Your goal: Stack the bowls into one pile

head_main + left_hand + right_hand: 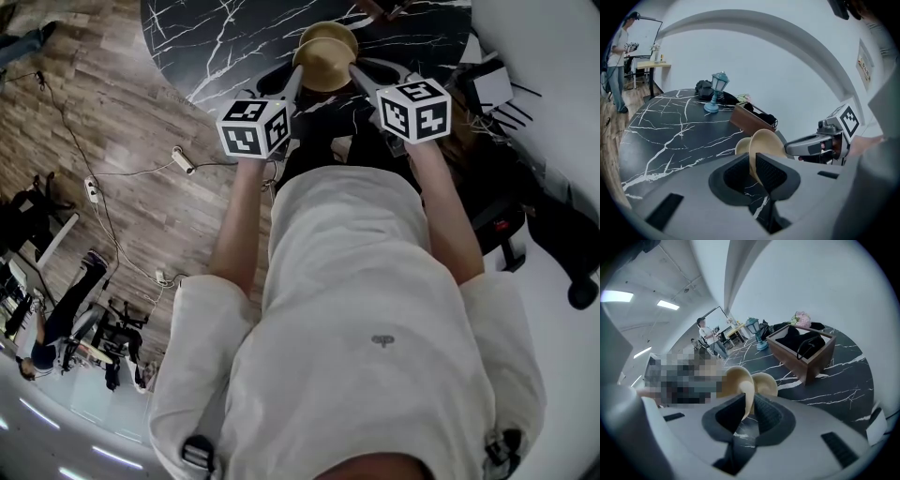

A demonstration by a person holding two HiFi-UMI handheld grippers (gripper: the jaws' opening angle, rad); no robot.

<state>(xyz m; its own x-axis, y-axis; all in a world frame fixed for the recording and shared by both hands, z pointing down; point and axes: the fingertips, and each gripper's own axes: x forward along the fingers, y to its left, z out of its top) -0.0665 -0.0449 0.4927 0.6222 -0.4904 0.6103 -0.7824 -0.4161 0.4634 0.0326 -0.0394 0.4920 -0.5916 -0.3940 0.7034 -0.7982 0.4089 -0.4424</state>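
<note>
Clearly the hold is thin: the left gripper [753, 168] and right gripper [750, 411] each pinch only the rim of the held bowl [768, 140], on opposite sides, above the near edge of the table [216, 47] and just short of the second bowl [740, 146]. Unequal pull could twist it loose. Both gripper views show the rim between the pads [771, 171], while the head view shows both bowls against that edge.

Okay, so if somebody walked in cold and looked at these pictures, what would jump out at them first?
Most striking is the tan bowl, pinched by its rim on opposite sides by the left gripper and the right gripper over the black marble table. A second tan bowl shows just beyond it, and farther back stand a wooden box and a small blue lantern.
</note>
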